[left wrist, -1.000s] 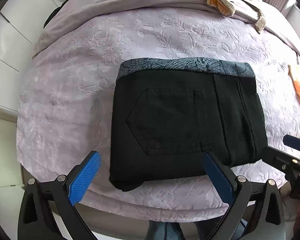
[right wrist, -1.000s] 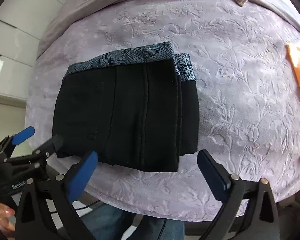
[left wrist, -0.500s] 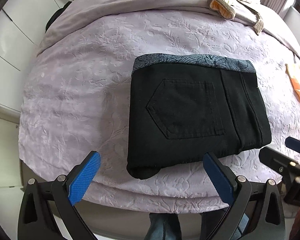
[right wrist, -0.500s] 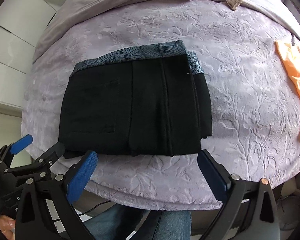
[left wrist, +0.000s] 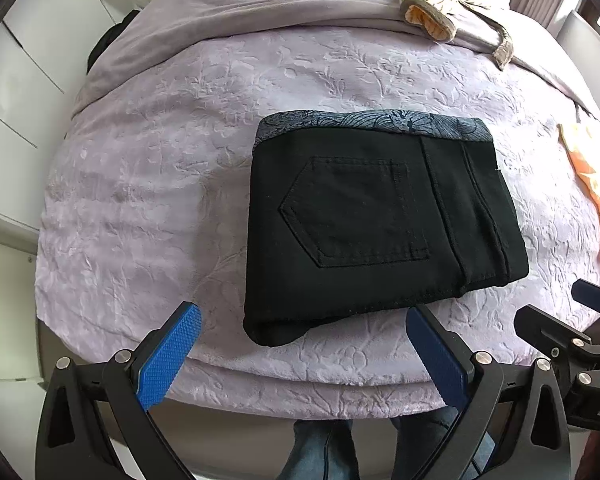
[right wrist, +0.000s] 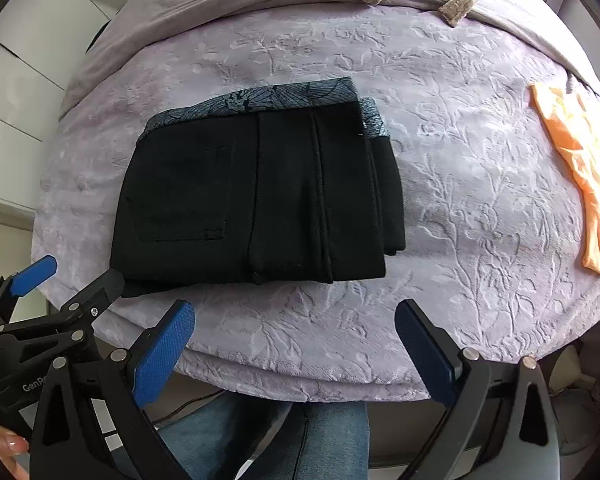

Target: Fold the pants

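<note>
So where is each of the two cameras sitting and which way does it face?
Left wrist: on the left gripper, facing forward over the bed at the folded black pants; jeans-clad legs below, right gripper at right.
Right wrist: on the right gripper, looking at the pants from further right; left gripper and a fingertip at left.
Shared: pants, embossed lilac bedspread, orange cloth.

The black pants [left wrist: 376,216] lie folded into a compact rectangle. A back pocket faces up. The patterned grey waistband is at the far edge.
</note>
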{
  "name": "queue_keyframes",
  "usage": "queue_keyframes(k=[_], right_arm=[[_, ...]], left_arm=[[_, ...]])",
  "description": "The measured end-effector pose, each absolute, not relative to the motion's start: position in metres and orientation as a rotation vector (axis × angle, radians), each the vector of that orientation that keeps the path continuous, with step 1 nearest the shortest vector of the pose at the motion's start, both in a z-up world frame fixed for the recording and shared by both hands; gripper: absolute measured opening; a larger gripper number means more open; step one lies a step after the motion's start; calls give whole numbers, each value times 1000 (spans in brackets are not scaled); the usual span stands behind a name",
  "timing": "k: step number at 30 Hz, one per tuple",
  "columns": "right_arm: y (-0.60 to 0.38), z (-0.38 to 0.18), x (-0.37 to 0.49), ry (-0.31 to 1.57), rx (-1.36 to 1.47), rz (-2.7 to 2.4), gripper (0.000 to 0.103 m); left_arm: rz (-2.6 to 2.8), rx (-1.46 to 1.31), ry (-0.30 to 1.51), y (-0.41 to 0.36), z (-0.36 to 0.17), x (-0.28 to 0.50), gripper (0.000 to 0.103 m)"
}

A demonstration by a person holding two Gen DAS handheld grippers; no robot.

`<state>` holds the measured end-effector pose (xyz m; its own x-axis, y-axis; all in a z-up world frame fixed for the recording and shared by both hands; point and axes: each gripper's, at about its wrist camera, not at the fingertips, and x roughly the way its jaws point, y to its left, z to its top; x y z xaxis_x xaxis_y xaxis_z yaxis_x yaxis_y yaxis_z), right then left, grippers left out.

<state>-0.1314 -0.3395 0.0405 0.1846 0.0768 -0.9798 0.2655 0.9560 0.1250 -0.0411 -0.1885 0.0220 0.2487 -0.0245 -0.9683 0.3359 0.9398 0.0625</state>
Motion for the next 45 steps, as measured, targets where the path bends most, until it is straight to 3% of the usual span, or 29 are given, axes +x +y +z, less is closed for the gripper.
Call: queue_keyframes(k=[45], right_arm=[[-330,51,-131,1357,265,-173,101]], left_arm=[[-258,306,1256,-190,27,-46,103]])
